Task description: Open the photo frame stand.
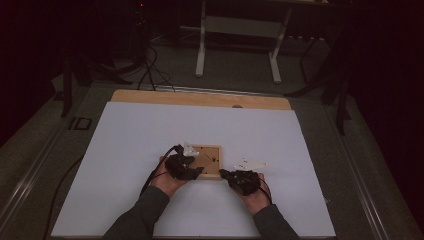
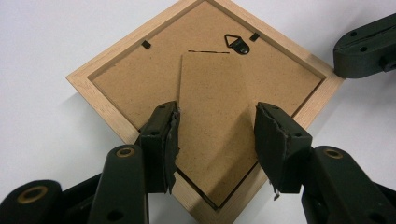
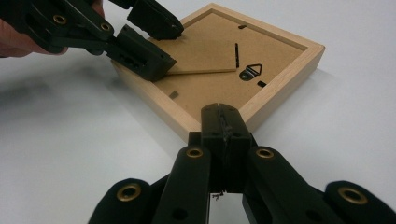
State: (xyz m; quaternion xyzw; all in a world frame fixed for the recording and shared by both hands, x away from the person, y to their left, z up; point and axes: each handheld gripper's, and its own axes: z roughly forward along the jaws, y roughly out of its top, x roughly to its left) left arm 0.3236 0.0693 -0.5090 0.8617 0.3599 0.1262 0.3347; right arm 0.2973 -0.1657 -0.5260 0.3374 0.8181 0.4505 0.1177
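A square wooden picture frame [image 2: 205, 93] is lying face down on the white table sheet [image 1: 150, 130], its brown backing board up and, from the left gripper [image 2: 217, 140], one corner pointing straight at the jaws. The fold-out easel stand [image 2: 212, 116] is running lengthwise away from that gripper toward the metal hanger [image 2: 237, 43], and the spread jaws are straddling it, the left pad sitting right at its edge (contact is too close to call). The right gripper [image 3: 223, 122], jaws pressed together, is resting its tip against the frame's near rim, just beside the hanger.
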